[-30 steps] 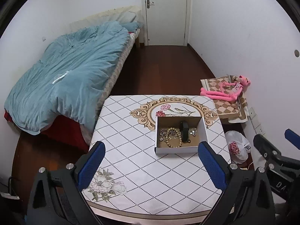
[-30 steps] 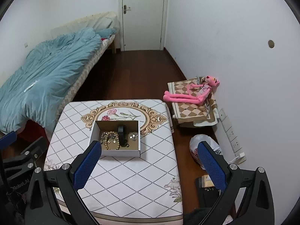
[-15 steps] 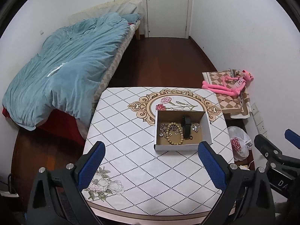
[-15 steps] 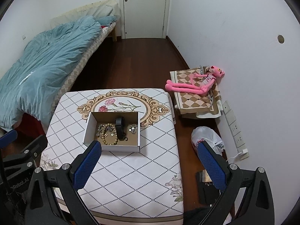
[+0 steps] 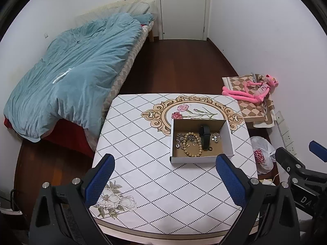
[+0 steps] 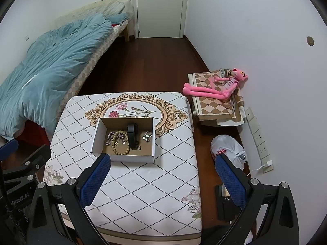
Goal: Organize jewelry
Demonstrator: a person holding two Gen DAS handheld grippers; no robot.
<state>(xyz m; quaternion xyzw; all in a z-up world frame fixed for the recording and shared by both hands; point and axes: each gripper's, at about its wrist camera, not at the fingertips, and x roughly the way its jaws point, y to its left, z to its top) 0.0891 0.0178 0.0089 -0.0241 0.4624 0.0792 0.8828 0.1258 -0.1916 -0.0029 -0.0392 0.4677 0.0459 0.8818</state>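
2 gaping grippers (image 5: pixel 163 175) (image 6: pixel 161 175); 1 box (image 5: pixel 201 160)

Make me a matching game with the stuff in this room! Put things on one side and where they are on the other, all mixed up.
Things:
1. wooden bead bracelet
2. pink plush toy
3. blue duvet
4. white plastic bag

Places:
A. on the bed
B. on the floor by the wall
C. in the cardboard box
D. on the checked cushion

Pairs: 1-C, 2-D, 3-A, 4-B
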